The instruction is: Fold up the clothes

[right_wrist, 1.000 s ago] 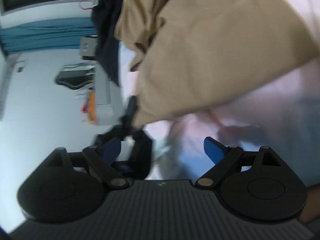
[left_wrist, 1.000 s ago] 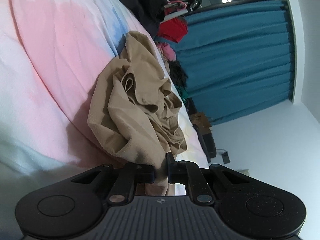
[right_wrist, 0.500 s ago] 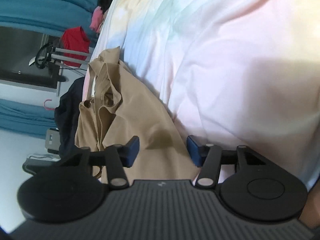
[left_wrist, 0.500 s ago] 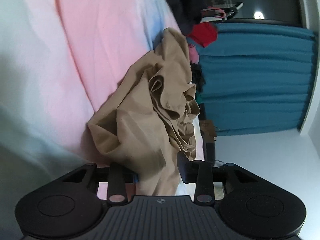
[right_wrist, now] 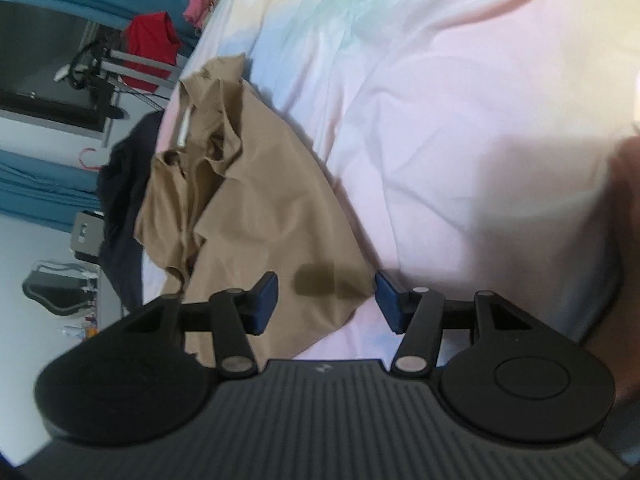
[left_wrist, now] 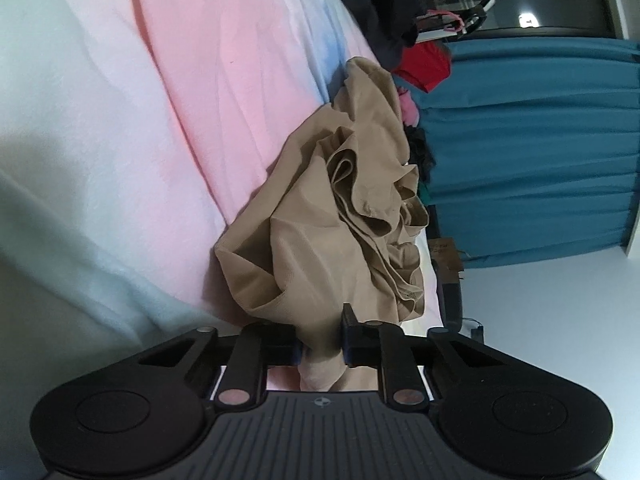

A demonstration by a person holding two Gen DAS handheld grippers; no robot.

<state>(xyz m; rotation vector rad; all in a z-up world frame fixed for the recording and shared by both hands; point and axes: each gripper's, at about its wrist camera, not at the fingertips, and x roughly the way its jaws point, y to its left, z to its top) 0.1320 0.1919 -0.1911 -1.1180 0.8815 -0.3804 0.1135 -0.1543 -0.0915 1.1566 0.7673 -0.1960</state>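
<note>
A crumpled tan garment lies on the pastel pink, white and blue bedsheet. My left gripper has a bunched fold of the garment's near edge between its pads, and its jaws are closing on the cloth. In the right wrist view the same tan garment spreads out flatter, its near corner lying under and between the blue pads. My right gripper hovers half open above that corner, pads apart from the cloth and casting a shadow on it.
Dark clothes, a red garment and a pink one pile at the bed's far end before a teal curtain. A dark navy garment hangs over the bed's left side. A blurred hand fills the right edge.
The left jaws spread around the tan fold, then narrowed onto it again. The right gripper swung away from the lifted cloth to face along the bed, its jaws narrowing from wide to half open.
</note>
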